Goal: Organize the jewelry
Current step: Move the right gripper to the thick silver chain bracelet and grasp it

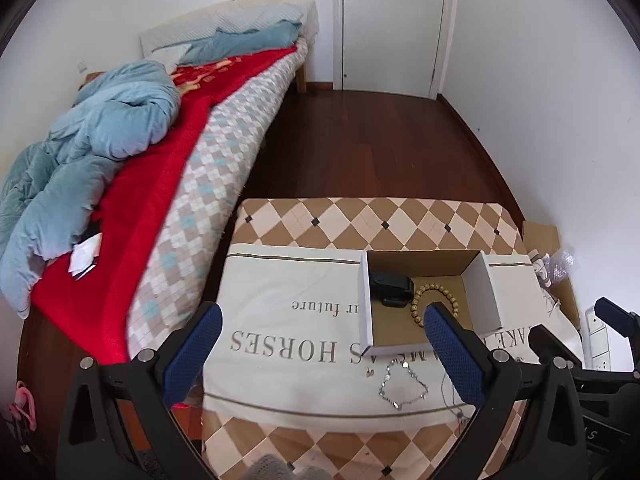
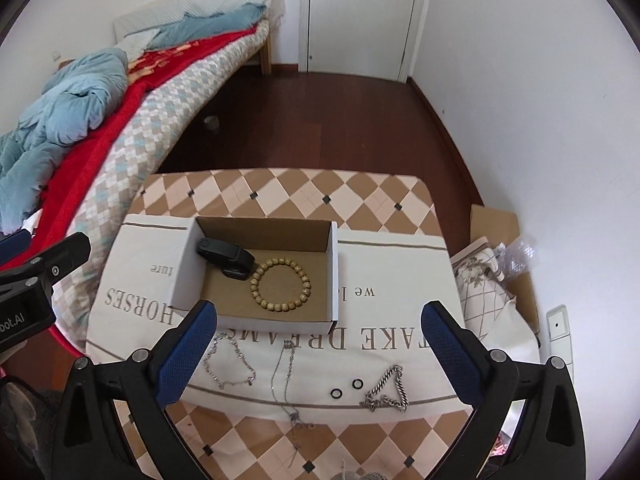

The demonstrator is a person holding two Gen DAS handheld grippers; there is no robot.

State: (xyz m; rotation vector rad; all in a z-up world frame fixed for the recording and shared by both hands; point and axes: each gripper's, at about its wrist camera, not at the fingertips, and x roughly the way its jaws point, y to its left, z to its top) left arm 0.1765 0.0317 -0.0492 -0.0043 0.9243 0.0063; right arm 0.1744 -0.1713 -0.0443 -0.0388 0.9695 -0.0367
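Here, both hand-held grippers, left (image 1: 323,334) and right (image 2: 318,330), hover wide open and empty over the table (image 2: 280,188). Ahead of them, the cardboard box (image 2: 334,264) holds a beaded bracelet (image 2: 281,283) and black watch (image 2: 226,257); silver chains (image 2: 386,390) and two black rings (image 2: 346,388) lie between the right fingers.

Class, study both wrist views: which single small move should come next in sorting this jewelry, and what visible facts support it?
Probably lower the right gripper onto the chunky silver link chain lying on the cream printed cloth. Both grippers' jaws stand open and empty, while the open white cardboard box already holds the wooden bead bracelet and black band.
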